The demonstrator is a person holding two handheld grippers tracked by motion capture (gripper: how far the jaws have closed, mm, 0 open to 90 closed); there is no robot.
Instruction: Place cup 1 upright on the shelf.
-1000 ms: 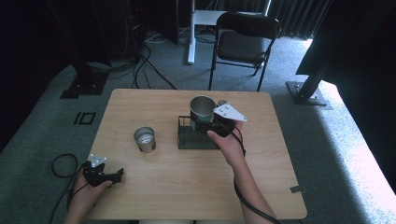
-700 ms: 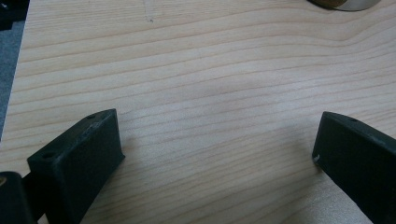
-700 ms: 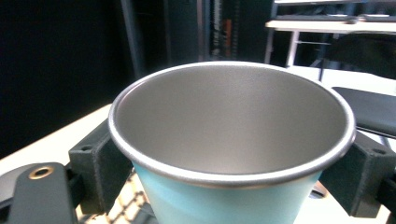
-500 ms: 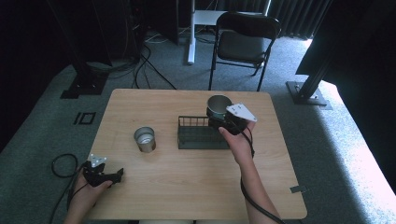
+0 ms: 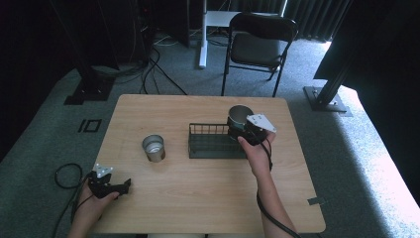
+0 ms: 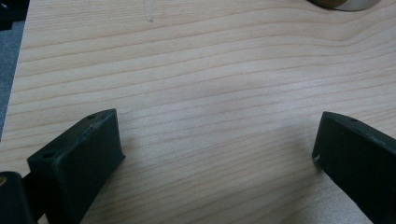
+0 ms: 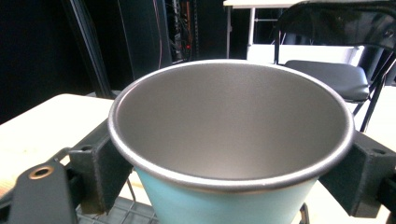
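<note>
Jaws first: my right gripper (image 5: 243, 130) has its two black jaws clamped on the light-blue cup (image 7: 224, 154), one flat pad pressed against each side of the wall just under the rolled rim. I see the cup upright between them in the right gripper view, its inside a dull brushed grey metal, its outside a smooth pale blue. From the high view I hold it above the right end of the wire basket (image 5: 210, 141), whether it touches the basket I cannot tell.

My left gripper (image 5: 106, 183) rests at the near left corner of the surface (image 5: 198, 193), well apart from everything else. Its jaws stand wide apart with nothing but bare wood grain between them in the left gripper view.

Counting what I have: two cups, one basket, two grippers. The second cup (image 5: 153, 148) is a plain silver metal cylinder, open end up, standing on the surface to the left of the basket and not touching it. The basket is a low, dark, rectangular rack of thin wire, with a railed back side.

The surface is a pale wooden board with rounded corners and long straight grain. Beyond its far edge stands one black folding chair (image 5: 262, 44) with a padded seat, on grey carpet (image 5: 59, 129).
</note>
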